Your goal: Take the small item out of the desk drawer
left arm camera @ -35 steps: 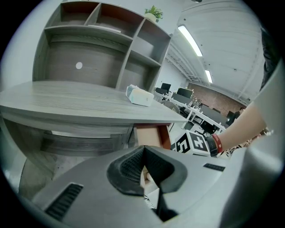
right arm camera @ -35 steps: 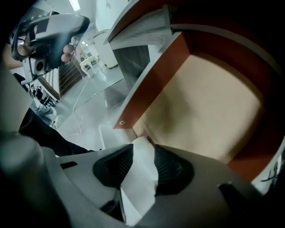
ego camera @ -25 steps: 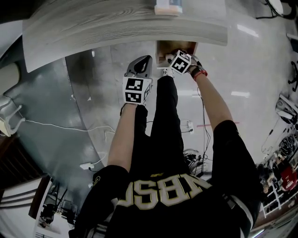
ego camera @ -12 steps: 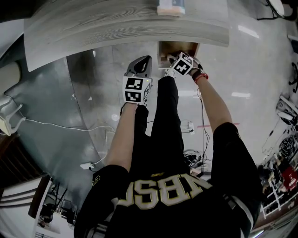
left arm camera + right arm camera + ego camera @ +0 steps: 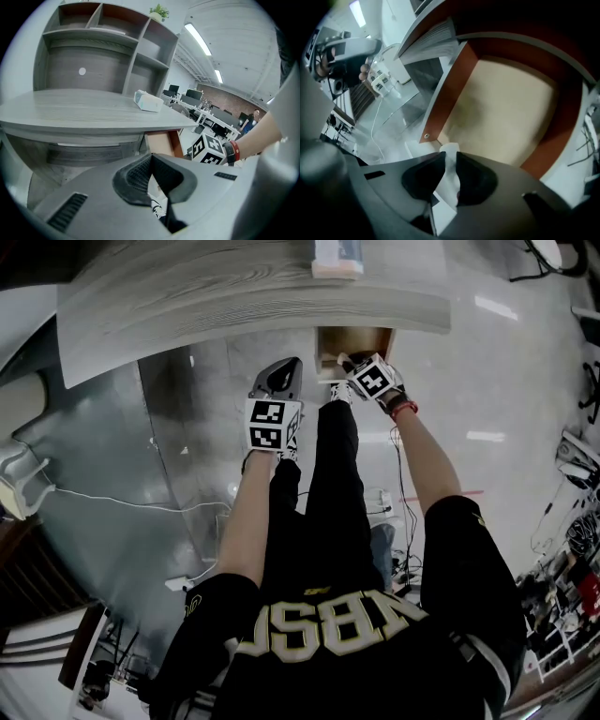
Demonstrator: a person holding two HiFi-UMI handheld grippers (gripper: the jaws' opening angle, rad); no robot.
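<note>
Grasp step: right gripper [image 5: 449, 158] jaws closing, small white soft-looking item [image 5: 450, 180] pinched between them over pulled-out tan wooden drawer [image 5: 506, 112]; left gripper [image 5: 151, 159] closed, empty. Next: lift clear, hold firm

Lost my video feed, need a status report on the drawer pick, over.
Right tongs closing on small white item at open brown wooden drawer. Left tongs shut, empty, outside it. Nothing seen blocking.

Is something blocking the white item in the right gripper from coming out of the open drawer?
Nothing visible does. The jaws of the right gripper are closing on the white item at the open drawer, whose floor is bare. Only the desk top overhangs it.
</note>
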